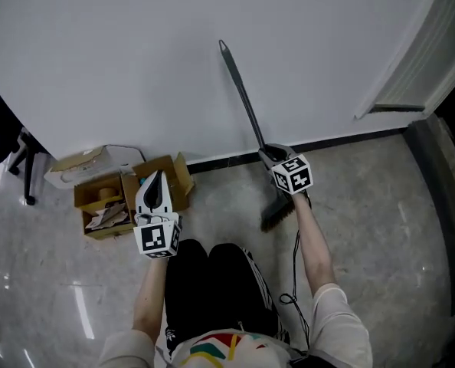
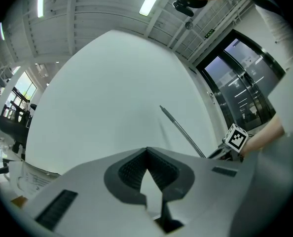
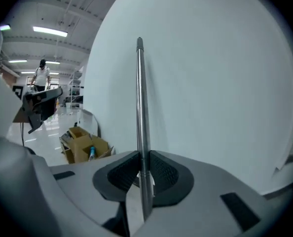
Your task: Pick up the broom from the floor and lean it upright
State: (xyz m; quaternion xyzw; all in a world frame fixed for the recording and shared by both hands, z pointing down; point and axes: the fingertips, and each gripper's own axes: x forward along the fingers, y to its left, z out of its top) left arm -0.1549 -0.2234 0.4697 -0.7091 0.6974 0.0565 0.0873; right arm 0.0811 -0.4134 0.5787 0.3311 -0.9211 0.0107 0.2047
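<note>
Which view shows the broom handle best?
Right gripper view: the broom handle rises close-up to its tip, clamped in the right tool. Head view shows it small, slanted; left gripper view, a thin distant stretch.

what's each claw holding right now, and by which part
The right claw is shut on the broom, gripping its metal handle low down, just above the brush head. The left claw is shut and holds nothing.

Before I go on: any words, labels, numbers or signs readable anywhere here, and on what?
No text can be read in any view.
Green sign near the ceiling: too small to read.
Cardboard boxes: no legible print.
Marker cubes: black-and-white square patterns only, no letters.
</note>
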